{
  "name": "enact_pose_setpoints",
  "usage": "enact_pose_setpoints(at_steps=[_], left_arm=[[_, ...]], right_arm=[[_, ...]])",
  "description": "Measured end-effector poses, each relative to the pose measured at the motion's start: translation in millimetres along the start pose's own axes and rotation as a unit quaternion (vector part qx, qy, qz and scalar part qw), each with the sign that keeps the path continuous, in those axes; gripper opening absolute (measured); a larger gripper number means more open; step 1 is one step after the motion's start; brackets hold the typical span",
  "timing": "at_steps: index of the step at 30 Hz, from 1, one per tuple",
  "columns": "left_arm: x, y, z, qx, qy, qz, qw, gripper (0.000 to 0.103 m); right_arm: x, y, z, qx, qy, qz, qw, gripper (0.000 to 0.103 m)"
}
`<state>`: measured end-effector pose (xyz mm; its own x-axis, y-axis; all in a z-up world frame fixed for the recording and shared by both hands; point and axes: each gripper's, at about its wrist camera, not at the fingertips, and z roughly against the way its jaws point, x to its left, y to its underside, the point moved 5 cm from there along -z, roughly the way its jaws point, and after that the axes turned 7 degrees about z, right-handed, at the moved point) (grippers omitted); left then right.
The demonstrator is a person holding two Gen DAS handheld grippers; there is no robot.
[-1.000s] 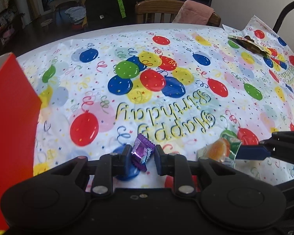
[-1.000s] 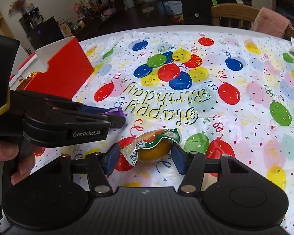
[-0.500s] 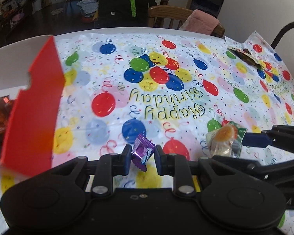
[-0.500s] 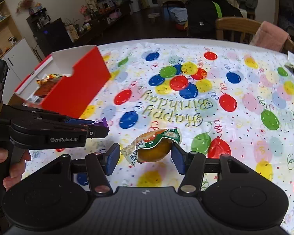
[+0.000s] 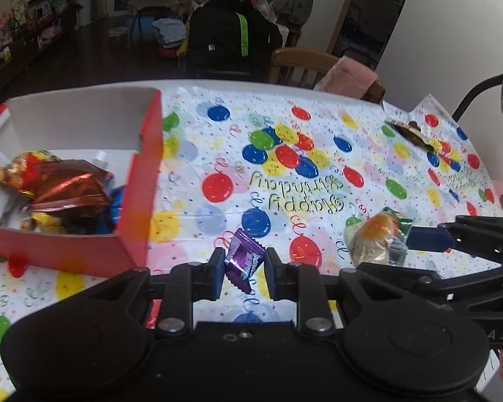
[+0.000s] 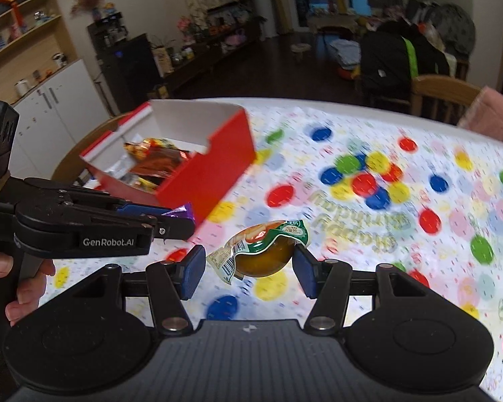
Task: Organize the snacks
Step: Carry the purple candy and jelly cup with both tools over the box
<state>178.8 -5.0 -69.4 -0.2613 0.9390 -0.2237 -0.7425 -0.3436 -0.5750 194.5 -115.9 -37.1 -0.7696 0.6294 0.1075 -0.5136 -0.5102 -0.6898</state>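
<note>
**Two snacks in the air, box half filled**

Your left hand-held gripper (image 5: 243, 269) is clamped on a purple candy (image 5: 244, 258), lower centre. Your right hand-held gripper (image 6: 248, 269) pinches an orange jelly cup (image 6: 263, 251), jaws moderately wide. The red box (image 5: 135, 201), at left, already holds several packets. Both snacks remain to drop in; one dark packet (image 5: 407, 130) lies on the table (image 5: 369, 154), upper right.

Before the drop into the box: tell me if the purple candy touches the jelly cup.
Apart. The left wrist view shows the purple candy in the left gripper, with tablecloth between it and the jelly cup.
</note>
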Motion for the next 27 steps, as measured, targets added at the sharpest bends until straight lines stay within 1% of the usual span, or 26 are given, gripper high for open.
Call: enact_pose_setpoints(at_steps=[7,14,20,27], left_arm=[[24.2,-7.3,40.4,-0.025,-0.004,0.003,0.9997,0.022],[60.1,-27.8,72.6,-0.056,-0.014,0.009,0.9983,0.022],[92.9,-44.3,86.5,-0.07,-0.024,0.013,0.9971,0.022],[127.1,-60.4,92.0,-0.078,-0.033,0.011,0.9963,0.022]], right_arm=[[42.1,-34.7,-1.7,-0.021,-0.014,0.029,0.999,0.056],[75.2,-67.0,-16.9,-0.037,-0.019,0.044,0.998,0.056],[97.1,-89.8,-37.9,-0.037,-0.017,0.047,0.998,0.056],[117.6,-109.5,-64.2,-0.033,-0.009,0.05,0.998,0.056]])
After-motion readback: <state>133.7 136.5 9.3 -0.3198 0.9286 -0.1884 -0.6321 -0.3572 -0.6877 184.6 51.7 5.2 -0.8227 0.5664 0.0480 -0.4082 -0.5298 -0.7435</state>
